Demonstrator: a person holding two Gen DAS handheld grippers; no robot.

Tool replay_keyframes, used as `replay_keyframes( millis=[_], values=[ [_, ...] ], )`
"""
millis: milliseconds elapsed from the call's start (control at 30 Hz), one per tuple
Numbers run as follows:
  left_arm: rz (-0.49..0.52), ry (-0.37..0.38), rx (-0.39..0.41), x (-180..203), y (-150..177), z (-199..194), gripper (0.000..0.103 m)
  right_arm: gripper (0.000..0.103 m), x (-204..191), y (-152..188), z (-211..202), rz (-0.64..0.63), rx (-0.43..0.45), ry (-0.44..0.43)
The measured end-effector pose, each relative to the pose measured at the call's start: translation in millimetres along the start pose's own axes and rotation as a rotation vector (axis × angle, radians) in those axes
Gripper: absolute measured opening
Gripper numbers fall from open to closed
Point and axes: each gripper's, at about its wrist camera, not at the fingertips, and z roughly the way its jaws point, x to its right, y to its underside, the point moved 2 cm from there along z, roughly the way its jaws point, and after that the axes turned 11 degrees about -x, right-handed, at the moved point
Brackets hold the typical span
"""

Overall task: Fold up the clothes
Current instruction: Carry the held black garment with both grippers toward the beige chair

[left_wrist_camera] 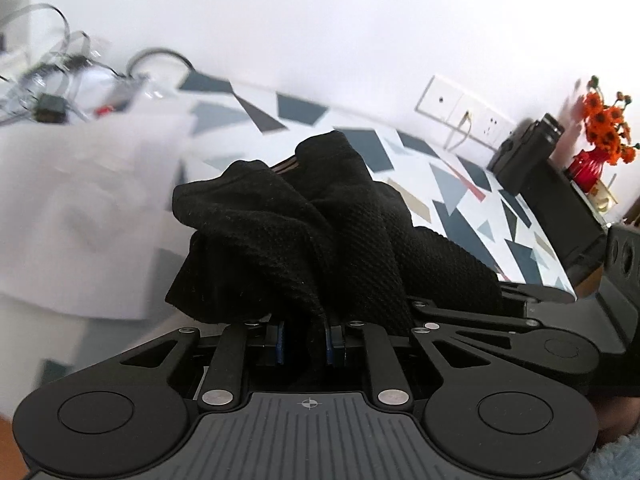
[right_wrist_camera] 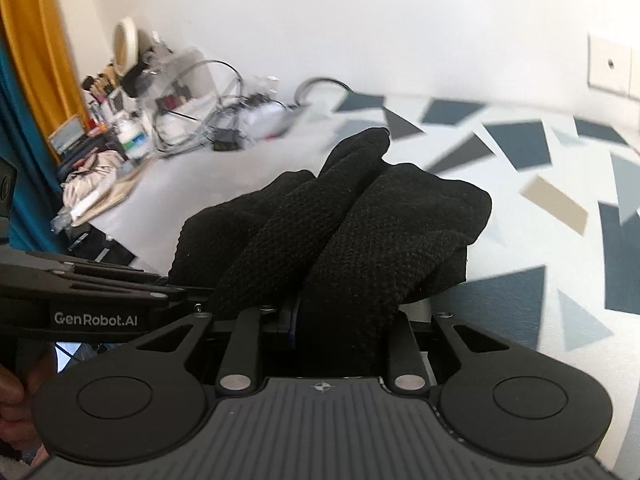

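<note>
Above the patterned table (left_wrist_camera: 472, 184), we hold the black garment (left_wrist_camera: 320, 224) bunched in both claws, left gripper (left_wrist_camera: 304, 340) and right gripper (right_wrist_camera: 298, 320) clenched on it; folding seems barely begun, with spreading and every fold left.

Left gripper (left_wrist_camera: 304, 340) fingers pinched nearly together, right gripper (right_wrist_camera: 340, 328) likewise, side by side

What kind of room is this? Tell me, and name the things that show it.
Most likely a bedroom or other lived-in room at home: a bed or table with a geometric-patterned cover, makeup brushes and bottles cluttered against the wall, and orange flowers in a red vase beside wall sockets.
</note>
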Motion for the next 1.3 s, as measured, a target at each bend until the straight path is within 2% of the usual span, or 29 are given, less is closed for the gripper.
replay_keyframes(
  millis=[167, 300, 533, 667, 767, 967, 1100, 1200, 1300],
  values=[
    [-0.028, -0.033, 0.094, -35, 35, -72, 0.015, 0.022, -68, 0, -16, -0.054, 0.050, -0.023],
    [-0.111, -0.094, 0.168, -79, 74, -131, 0.014, 0.022, -140, -1, -17, -0.163, 0.060, -0.082],
    [-0.339, -0.240, 0.241, -157, 149, -213, 0.014, 0.022, -261, -3, 17, -0.308, -0.055, -0.256],
    [-0.470, -0.347, 0.294, -192, 183, -252, 0.014, 0.022, -327, -1, 36, -0.458, -0.088, -0.352],
    [-0.578, -0.395, 0.310, -222, 202, -272, 0.014, 0.022, -368, 0, 52, -0.553, -0.121, -0.419],
    [-0.761, -0.484, 0.323, -291, 212, -300, 0.015, 0.022, -431, -11, 98, -0.673, -0.208, -0.553],
    [-0.811, -0.582, 0.311, -334, 201, -326, 0.015, 0.022, -471, -44, 129, -0.696, -0.249, -0.677],
    [-0.844, -0.650, 0.294, -360, 187, -336, 0.015, 0.022, -500, -58, 147, -0.735, -0.275, -0.724],
    [-0.889, -0.672, 0.290, -385, 183, -336, 0.015, 0.022, -522, -62, 162, -0.775, -0.295, -0.758]
  ],
)
